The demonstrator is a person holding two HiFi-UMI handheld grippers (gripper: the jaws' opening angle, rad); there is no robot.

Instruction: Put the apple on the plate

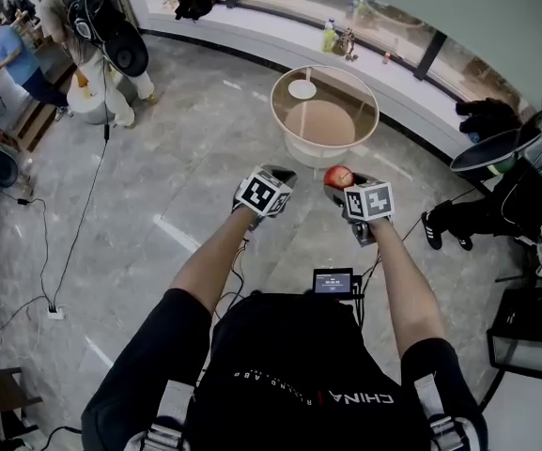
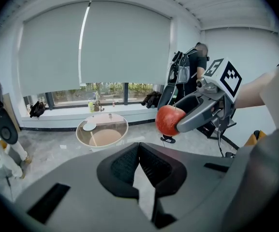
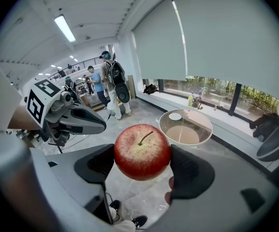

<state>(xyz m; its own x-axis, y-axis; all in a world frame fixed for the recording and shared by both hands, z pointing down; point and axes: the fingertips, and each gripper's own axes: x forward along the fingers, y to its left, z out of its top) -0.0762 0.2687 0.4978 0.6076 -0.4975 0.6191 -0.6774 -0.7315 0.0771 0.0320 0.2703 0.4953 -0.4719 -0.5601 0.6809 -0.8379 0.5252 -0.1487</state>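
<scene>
Right tongs [image 3: 142, 164] clamped on the apple [image 3: 142, 151] — left tongs [image 2: 139, 153] together, empty

Black shirt [image 1: 280, 355]; grey left gripper [image 2: 139, 146], right gripper [image 3: 142, 153].

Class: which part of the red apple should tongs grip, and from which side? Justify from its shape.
Grip the apple across its widest middle, one pad on each rounded flank, coming in from the stem side as the right tongs do here. The round body narrows toward both ends, so pads there would likely slip.
</scene>
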